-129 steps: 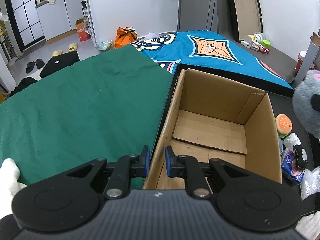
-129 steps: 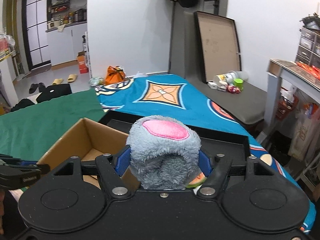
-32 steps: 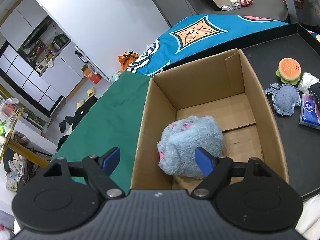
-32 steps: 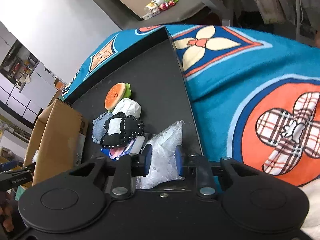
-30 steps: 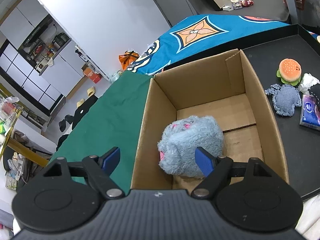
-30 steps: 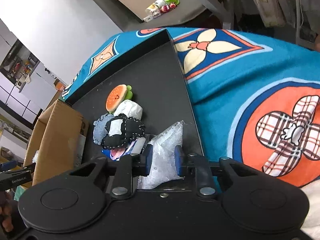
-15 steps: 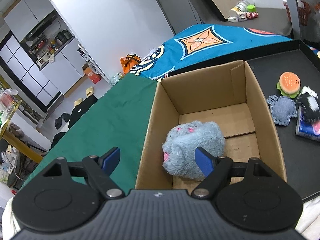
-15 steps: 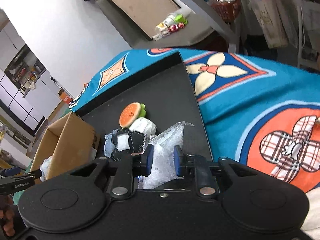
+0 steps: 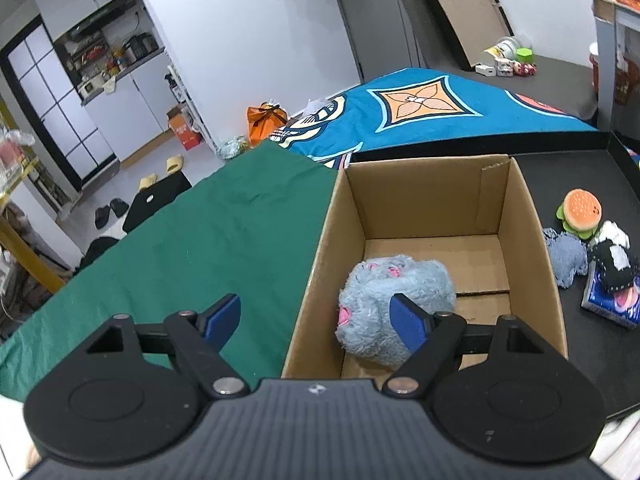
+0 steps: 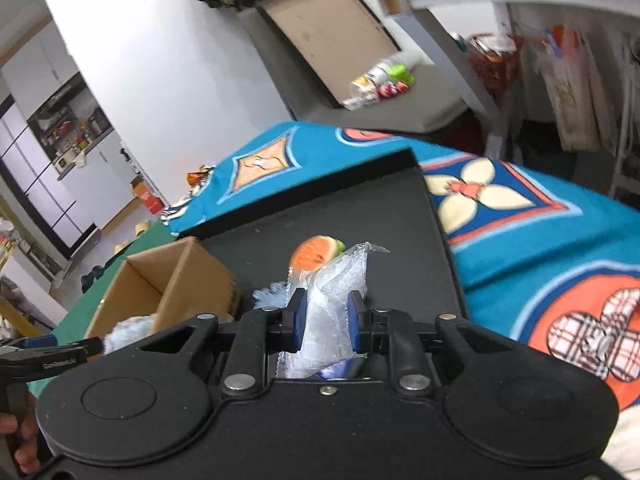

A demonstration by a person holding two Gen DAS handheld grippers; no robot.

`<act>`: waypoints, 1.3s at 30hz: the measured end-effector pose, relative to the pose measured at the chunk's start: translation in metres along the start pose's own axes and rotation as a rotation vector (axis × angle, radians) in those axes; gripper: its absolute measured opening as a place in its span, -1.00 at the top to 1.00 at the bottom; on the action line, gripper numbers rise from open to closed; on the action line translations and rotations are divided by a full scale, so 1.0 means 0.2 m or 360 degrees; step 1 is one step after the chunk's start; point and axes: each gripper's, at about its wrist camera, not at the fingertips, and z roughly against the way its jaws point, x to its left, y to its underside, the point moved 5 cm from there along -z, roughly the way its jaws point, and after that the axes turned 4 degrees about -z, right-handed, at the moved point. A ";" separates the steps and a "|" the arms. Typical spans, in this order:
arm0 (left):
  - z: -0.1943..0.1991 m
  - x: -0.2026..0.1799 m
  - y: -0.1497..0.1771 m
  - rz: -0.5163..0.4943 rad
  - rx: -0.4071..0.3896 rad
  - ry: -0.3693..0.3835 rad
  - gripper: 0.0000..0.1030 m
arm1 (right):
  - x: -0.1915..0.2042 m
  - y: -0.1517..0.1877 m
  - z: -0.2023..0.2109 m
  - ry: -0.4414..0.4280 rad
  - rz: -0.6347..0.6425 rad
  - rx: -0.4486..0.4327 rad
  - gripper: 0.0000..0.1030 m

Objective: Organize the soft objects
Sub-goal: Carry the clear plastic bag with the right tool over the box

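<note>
The crinkled clear plastic bag [image 10: 332,300] is the item in hand: the right tongs [image 10: 327,322] are pinched nearly shut on its middle, so the soft film bunches between the blue pads and its top corner stands up free above them. It hangs clear of the black tray [image 10: 360,208], which suggests it is being carried toward the cardboard box [image 10: 160,280] to the left. A grip on the middle makes sense for such a limp thing, since holding a corner would let the rest drag.

Behind the bag, on the tray, lies the burger plush [image 10: 314,254], and a scrap of blue-grey fabric [image 10: 268,294] shows just beside the bag.

From the left wrist camera the box sits open-topped, with the fluffy grey plush [image 9: 392,300] already lying on its floor against the near-left wall. The left tongs [image 9: 316,322] hover above the box's near edge with the jaws spread wide and nothing between them; the plush lies well below them. To the right of the box wait the burger plush [image 9: 580,214], the blue-grey fabric toy [image 9: 566,258], a black-and-white plush [image 9: 612,266] and the blue packet [image 9: 604,304] under it. The box stands between the green cloth [image 9: 200,248] and the tray.
</note>
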 end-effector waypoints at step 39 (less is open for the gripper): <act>-0.12 0.15 0.07 0.0330 0.0123 0.0281 0.53 | 0.79 -0.01 -0.23 -0.0098 0.0358 0.0023 0.58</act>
